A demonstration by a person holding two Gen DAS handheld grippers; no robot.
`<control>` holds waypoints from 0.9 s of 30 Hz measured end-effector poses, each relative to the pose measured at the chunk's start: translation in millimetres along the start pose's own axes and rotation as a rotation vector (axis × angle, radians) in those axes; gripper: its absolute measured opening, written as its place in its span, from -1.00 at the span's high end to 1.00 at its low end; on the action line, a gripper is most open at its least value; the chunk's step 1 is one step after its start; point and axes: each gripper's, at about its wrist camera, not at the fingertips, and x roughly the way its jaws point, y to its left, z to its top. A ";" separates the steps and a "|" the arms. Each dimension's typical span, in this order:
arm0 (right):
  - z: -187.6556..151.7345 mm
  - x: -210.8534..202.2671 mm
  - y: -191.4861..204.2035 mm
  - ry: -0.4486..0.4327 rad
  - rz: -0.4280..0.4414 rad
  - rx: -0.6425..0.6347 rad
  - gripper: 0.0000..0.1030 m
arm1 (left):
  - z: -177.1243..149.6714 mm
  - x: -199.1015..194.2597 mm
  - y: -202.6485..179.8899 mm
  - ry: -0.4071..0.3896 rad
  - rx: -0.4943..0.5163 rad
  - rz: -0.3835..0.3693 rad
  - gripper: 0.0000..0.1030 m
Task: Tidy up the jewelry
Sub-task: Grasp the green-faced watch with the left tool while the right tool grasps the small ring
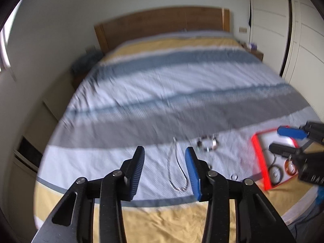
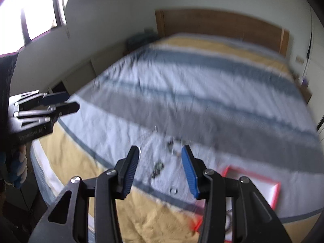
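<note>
My left gripper (image 1: 164,158) is open and empty above the bedspread. A thin silver necklace (image 1: 176,170) lies on the bed between its fingers. A beaded bracelet (image 1: 207,144) lies just beyond, and a small ring (image 1: 234,176) to the right. A red-rimmed white tray (image 1: 261,160) at the right holds two round bangles (image 1: 275,173). My right gripper (image 1: 282,139) hovers open over the tray. In the right wrist view my right gripper (image 2: 160,158) is open and empty above blurred jewelry (image 2: 158,169), a ring (image 2: 173,191) and the tray (image 2: 276,190).
The striped blue, grey and yellow bedspread (image 1: 172,85) covers a bed with a wooden headboard (image 1: 162,24). White wardrobe doors (image 1: 293,30) stand at the right. A window (image 2: 34,6) is at the left. Both views are motion-blurred.
</note>
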 end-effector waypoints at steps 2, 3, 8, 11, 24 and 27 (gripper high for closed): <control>-25.9 36.9 -10.3 0.064 0.003 0.022 0.18 | -18.1 39.4 -5.9 0.054 -0.026 -0.045 0.24; -37.9 53.3 -14.8 0.096 0.007 0.033 0.18 | -26.2 54.8 -8.3 0.077 -0.034 -0.062 0.24; -76.6 111.3 -33.5 0.203 0.049 0.067 0.18 | -55.2 122.5 -28.3 0.185 -0.049 -0.146 0.24; -87.6 132.8 -38.0 0.239 0.062 0.071 0.19 | -64.6 154.3 -45.2 0.232 -0.039 -0.186 0.24; -95.7 167.3 -43.0 0.261 0.062 0.047 0.44 | -68.4 214.9 -79.8 0.313 -0.031 -0.225 0.24; -98.2 165.8 -47.7 0.261 0.067 0.051 0.62 | -68.6 220.8 -86.4 0.317 -0.020 -0.214 0.25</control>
